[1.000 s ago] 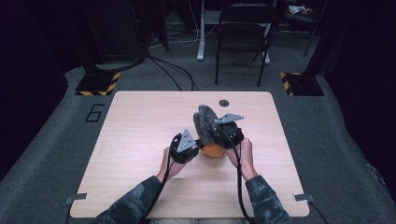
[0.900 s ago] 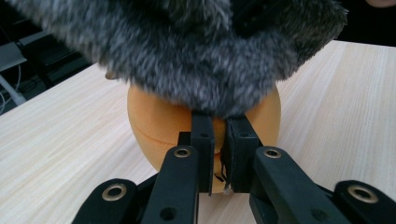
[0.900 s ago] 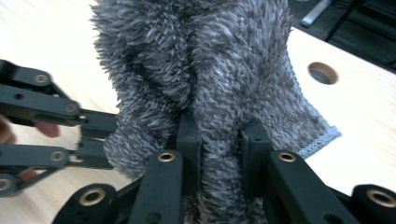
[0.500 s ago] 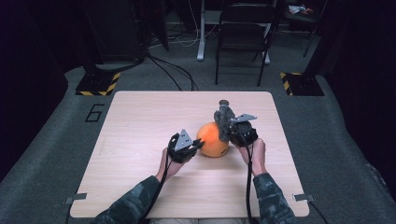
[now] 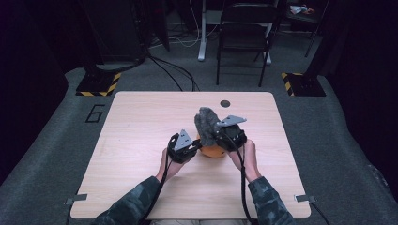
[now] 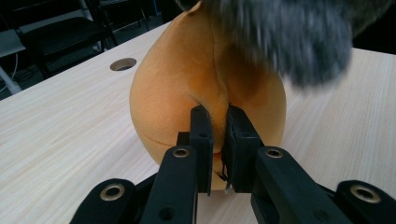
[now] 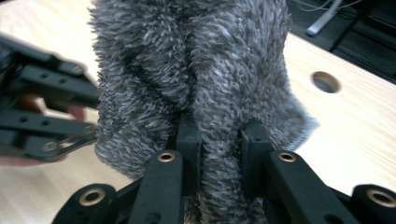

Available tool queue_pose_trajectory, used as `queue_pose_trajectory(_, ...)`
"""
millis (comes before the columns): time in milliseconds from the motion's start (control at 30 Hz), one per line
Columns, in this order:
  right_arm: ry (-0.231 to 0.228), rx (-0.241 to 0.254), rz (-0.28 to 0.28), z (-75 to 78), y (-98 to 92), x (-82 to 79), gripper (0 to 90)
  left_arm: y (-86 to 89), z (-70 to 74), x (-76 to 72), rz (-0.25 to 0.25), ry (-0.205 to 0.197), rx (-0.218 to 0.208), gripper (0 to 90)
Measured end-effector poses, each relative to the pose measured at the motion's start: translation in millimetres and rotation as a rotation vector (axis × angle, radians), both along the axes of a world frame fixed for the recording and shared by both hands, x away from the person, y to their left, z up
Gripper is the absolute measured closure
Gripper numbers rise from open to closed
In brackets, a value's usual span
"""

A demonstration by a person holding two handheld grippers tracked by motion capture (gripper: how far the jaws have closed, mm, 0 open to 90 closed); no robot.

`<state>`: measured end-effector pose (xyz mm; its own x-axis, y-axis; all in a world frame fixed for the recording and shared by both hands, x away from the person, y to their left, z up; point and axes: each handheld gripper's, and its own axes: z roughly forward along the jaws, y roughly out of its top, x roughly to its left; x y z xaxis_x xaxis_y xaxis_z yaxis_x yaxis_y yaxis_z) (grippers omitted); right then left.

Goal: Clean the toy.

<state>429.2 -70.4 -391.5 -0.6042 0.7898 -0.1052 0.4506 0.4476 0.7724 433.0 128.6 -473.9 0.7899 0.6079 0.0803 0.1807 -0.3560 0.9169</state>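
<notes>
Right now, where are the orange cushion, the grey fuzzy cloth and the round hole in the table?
orange cushion [image 6: 177, 93], left gripper view, its rounded side.
grey fuzzy cloth [image 7: 196, 60], right gripper view, its shaggy middle.
round hole [image 5: 225, 103], high view, its dark centre.

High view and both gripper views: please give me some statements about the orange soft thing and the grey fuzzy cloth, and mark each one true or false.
1. The left gripper pinches the orange soft thing. True.
2. The right gripper is open and holds nothing. False: it is shut on the grey fuzzy cloth.
3. The grey fuzzy cloth lies flat on the table, far from the orange thing. False: it is lifted, right above it.
4. A round hole is in the table near its far edge. True.
</notes>
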Motion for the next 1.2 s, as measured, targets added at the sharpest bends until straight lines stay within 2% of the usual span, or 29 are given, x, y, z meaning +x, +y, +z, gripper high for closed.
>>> queue_pose_trajectory(33,0.0,0.0,0.0,0.0,0.0,0.0,73.8,0.0,0.0,0.0,0.0,0.0,0.0,82.8)
queue_pose_trajectory(67,0.016,-0.031,0.003,-4.6,7.1,-1.3,73.9,-0.2,0.0,-0.3,0.0,0.002,-0.001,82.9)
queue_pose_trajectory(100,0.016,-0.031,0.003,-4.6,7.1,-1.3,73.9,-0.3,0.0,-0.6,-0.002,0.002,0.0,82.9)
queue_pose_trajectory(167,0.021,-0.061,0.015,-12.5,8.8,2.4,74.0,-0.6,0.1,-1.0,-0.003,-0.006,0.013,83.0)
queue_pose_trajectory(300,0.014,-0.071,0.011,-15.0,8.7,4.3,74.0,-0.6,-0.5,-1.3,0.0,-0.004,0.014,83.2)
queue_pose_trajectory(400,0.014,-0.069,-0.014,-17.6,6.6,6.6,74.1,-1.2,-0.7,-2.5,0.003,-0.002,0.021,83.1)
queue_pose_trajectory(433,0.002,-0.078,-0.01,-18.3,3.8,8.9,74.1,-1.2,-1.0,-2.1,0.004,-0.006,0.022,83.2)
queue_pose_trajectory(467,0.006,-0.071,-0.038,-19.3,-0.3,11.1,74.1,-0.7,-1.4,-1.8,0.01,-0.005,0.021,83.2)
queue_pose_trajectory(567,0.004,-0.069,-0.063,-20.5,-6.9,14.4,74.0,0.0,-1.4,-1.5,0.012,0.003,0.02,83.1)
queue_pose_trajectory(600,0.019,-0.047,-0.093,-23.0,-12.8,17.2,74.1,0.2,-1.4,-1.1,0.012,0.004,0.025,83.1)
queue_pose_trajectory(767,0.018,-0.046,-0.121,-26.7,-18.7,21.1,74.0,1.1,-2.2,-0.2,0.021,0.01,0.017,83.1)
queue_pose_trajectory(1000,0.038,-0.03,-0.168,-35.8,-27.5,28.0,73.9,7.8,-2.1,-0.1,0.026,0.026,0.051,82.8)
queue_pose_trajectory(1033,0.045,-0.019,-0.174,-37.4,-29.0,29.3,73.9,9.5,-1.9,0.4,0.025,0.026,0.062,82.8)
queue_pose_trajectory(1067,0.053,-0.003,-0.191,-40.1,-31.3,31.7,73.8,11.5,-2.3,0.6,0.052,0.034,0.058,82.7)
queue_pose_trajectory(1100,0.053,-0.003,-0.191,-40.1,-31.3,31.7,73.8,11.5,-2.3,0.6,0.052,0.034,0.058,82.6)
queue_pose_trajectory(1133,0.066,0.038,-0.195,-41.1,-36.5,34.0,73.7,13.6,-2.2,1.3,0.059,0.047,0.055,82.6)
queue_pose_trajectory(1200,0.069,0.046,-0.201,-41.1,-40.1,35.0,73.6,16.4,-3.0,2.4,0.085,0.06,0.05,82.5)
